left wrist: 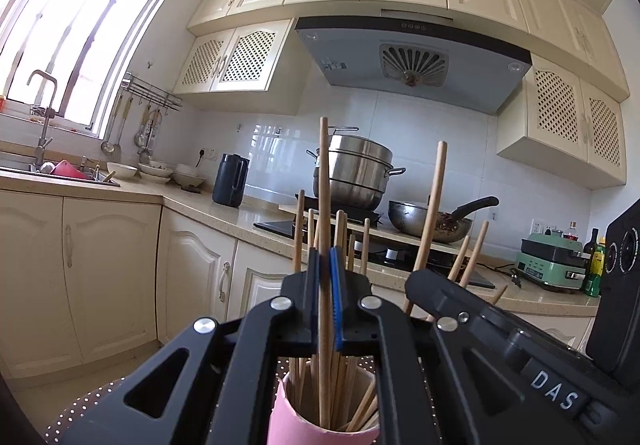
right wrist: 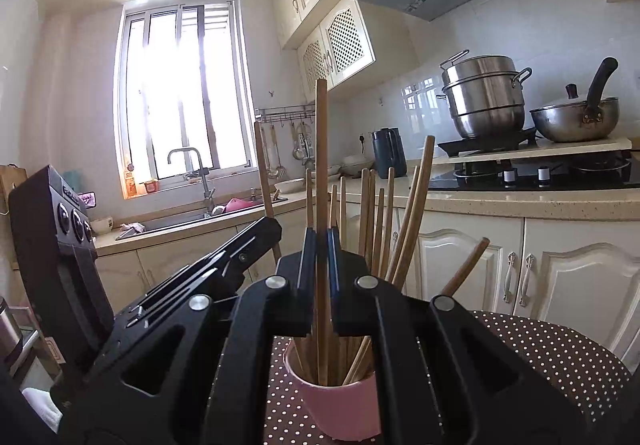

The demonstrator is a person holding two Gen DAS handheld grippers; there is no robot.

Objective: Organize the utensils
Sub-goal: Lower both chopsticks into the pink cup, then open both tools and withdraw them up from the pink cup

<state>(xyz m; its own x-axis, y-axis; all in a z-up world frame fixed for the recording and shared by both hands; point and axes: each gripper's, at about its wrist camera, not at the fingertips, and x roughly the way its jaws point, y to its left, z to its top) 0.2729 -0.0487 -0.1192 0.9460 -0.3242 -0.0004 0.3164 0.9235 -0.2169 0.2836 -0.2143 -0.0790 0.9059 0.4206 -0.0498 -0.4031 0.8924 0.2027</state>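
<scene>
A pink cup (left wrist: pixel 280 417) (right wrist: pixel 340 409) stands on a brown polka-dot cloth and holds several wooden chopsticks. My left gripper (left wrist: pixel 324 257) is above the cup, shut on one upright chopstick (left wrist: pixel 323 165) whose lower end reaches down into the cup. My right gripper (right wrist: pixel 321 241) is likewise shut on an upright chopstick (right wrist: pixel 321 125) that dips into the cup. The two grippers sit close together over the cup: the right gripper (left wrist: pixel 418 279) shows on the right of the left wrist view, and the left gripper (right wrist: pixel 270 225) on the left of the right wrist view.
The polka-dot cloth (right wrist: pixel 560 357) covers the surface under the cup. Behind it runs a kitchen counter with a hob (left wrist: pixel 400 257), a steel steamer pot (left wrist: pixel 356 173), a wok (left wrist: pixel 432 221), a dark kettle (left wrist: pixel 230 179) and a sink (right wrist: pixel 192 217) under the window.
</scene>
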